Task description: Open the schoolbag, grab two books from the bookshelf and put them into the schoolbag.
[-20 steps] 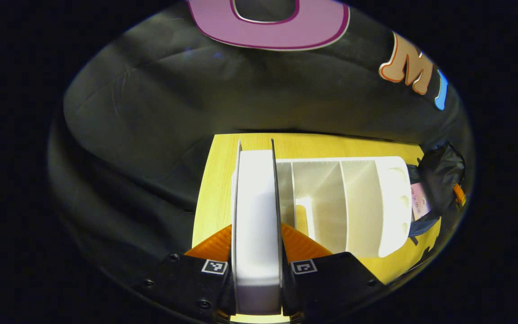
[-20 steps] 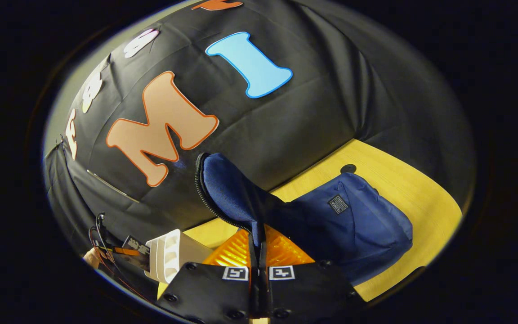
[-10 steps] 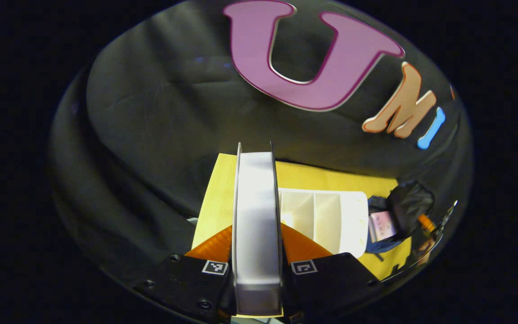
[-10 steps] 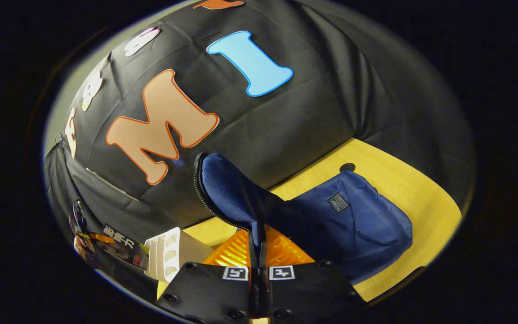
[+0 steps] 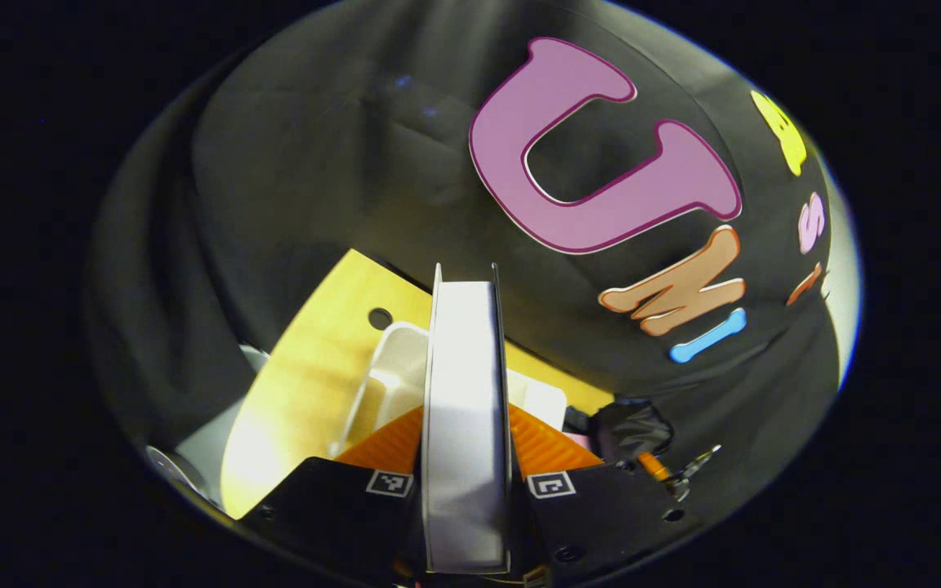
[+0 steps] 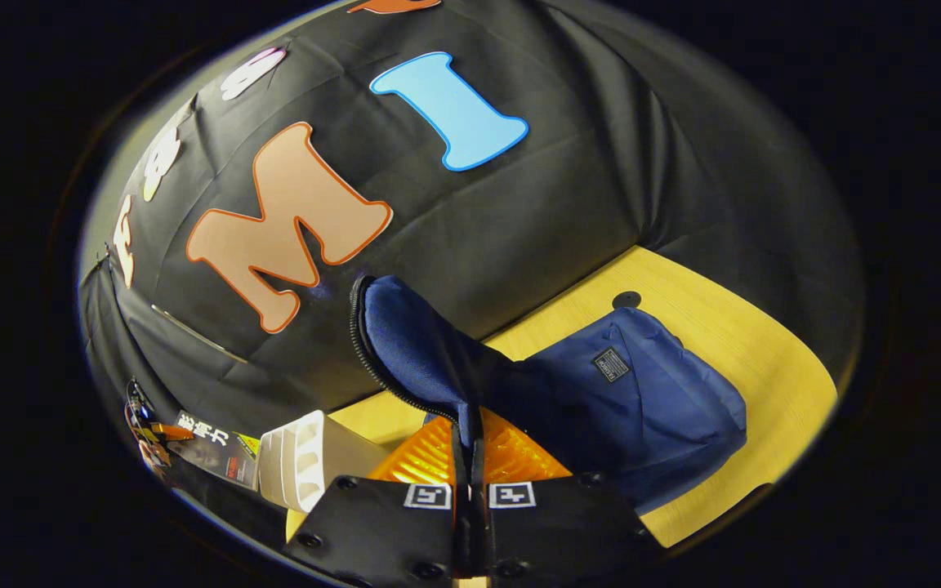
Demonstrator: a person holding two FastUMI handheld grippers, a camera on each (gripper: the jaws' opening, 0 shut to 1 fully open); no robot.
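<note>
In the left gripper view, the left gripper [image 5: 467,457] is clamped on a book [image 5: 466,392]. The book stands on edge between the two fingers, its white page block facing the camera and its dark covers pressed on either side. It is lifted above the white bookshelf [image 5: 389,384], which sits on the yellow table [image 5: 307,376] just behind and below it. A round hole [image 5: 380,318] shows in the table top near the shelf. At lower right, dark cloth and a bit of the other gripper [image 5: 666,478] appear, too small to read clearly.

In the right gripper view, the right gripper [image 6: 468,469] is closed tight on the flap [image 6: 413,351] of the blue bag [image 6: 642,408], holding it raised with its zipper edge up. The bag's body lies on the table [image 6: 756,367] to the right. At lower left stands the bookshelf [image 6: 299,461], and just beside it the book [image 6: 213,445] shows its cover, with the left gripper [image 6: 148,437] at its far end.
</note>
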